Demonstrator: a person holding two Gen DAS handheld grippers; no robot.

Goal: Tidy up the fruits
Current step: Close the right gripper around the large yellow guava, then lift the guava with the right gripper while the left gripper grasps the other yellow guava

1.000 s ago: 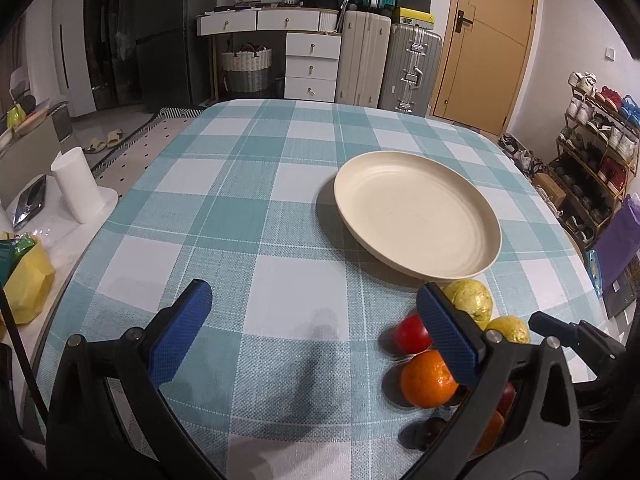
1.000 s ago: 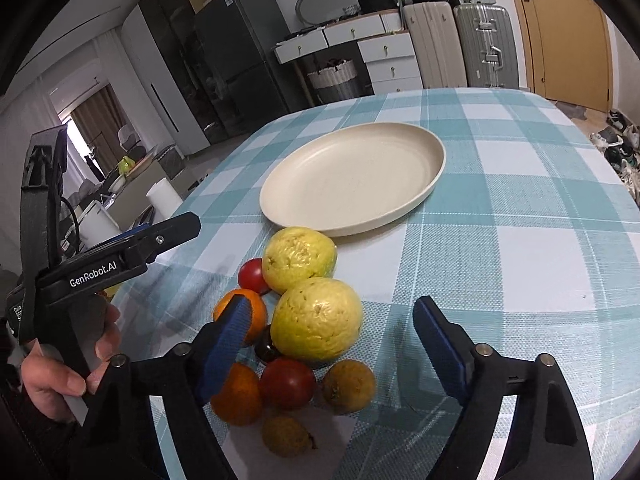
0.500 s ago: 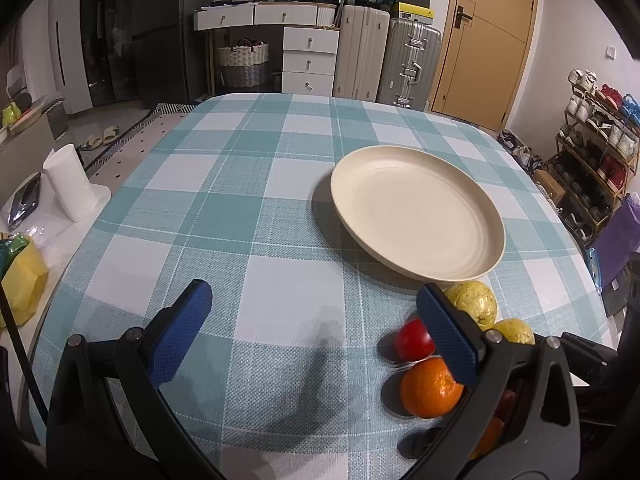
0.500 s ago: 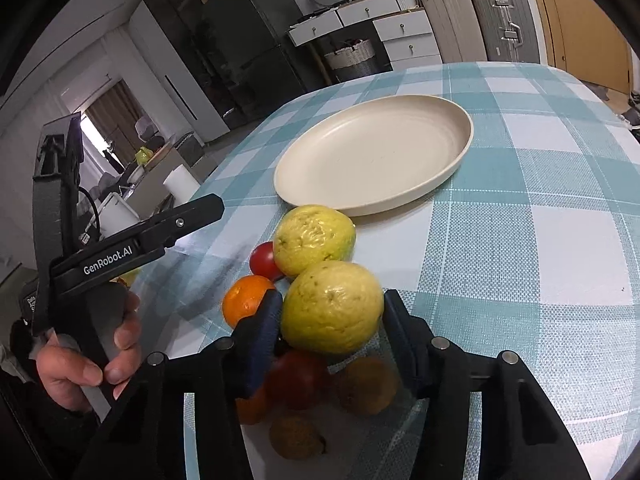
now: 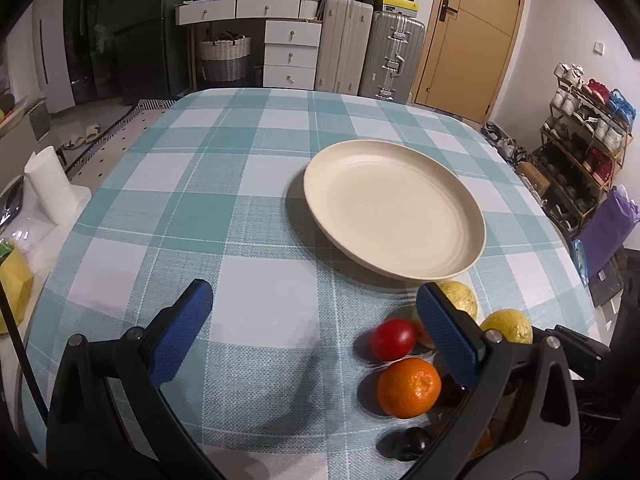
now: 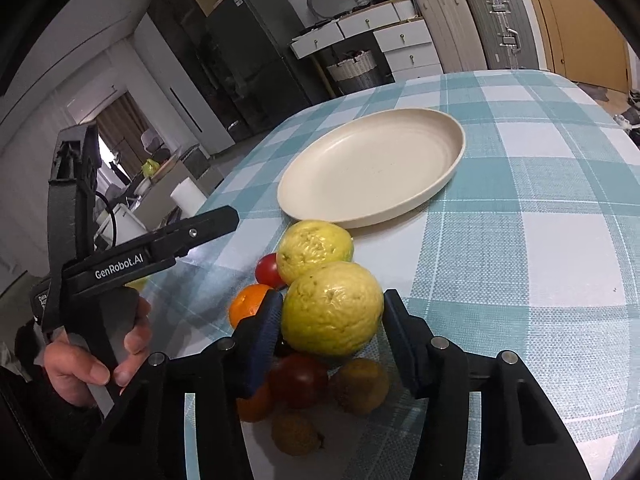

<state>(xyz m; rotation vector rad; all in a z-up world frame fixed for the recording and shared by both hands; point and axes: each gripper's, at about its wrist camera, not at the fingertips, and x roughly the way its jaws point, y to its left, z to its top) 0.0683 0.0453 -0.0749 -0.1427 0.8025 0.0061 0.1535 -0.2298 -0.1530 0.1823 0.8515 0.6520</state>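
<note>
My right gripper [image 6: 330, 334] is shut on a yellow-green guava [image 6: 331, 307] and holds it just above a pile of fruit. Below and beside it lie a second guava [image 6: 314, 249], a red tomato [image 6: 267, 271], an orange [image 6: 247, 309], a dark red tomato [image 6: 298, 380] and small brown fruits [image 6: 362, 385]. An empty cream plate [image 6: 372, 164] sits beyond the pile. My left gripper [image 5: 316, 336] is open and empty above the cloth, left of the orange [image 5: 408, 387] and red tomato [image 5: 391, 338]. The plate [image 5: 394, 208] lies ahead to the right.
The table has a teal and white checked cloth [image 5: 224, 208]. A white paper roll [image 5: 50, 190] and a yellow bag [image 5: 14, 280] stand off its left edge. Suitcases [image 5: 390, 60], drawers and a shoe rack [image 5: 580, 152] line the room behind.
My right gripper closed on the nearer guava and lifted it slightly off the pile. My left gripper stayed open and drifted a little.
</note>
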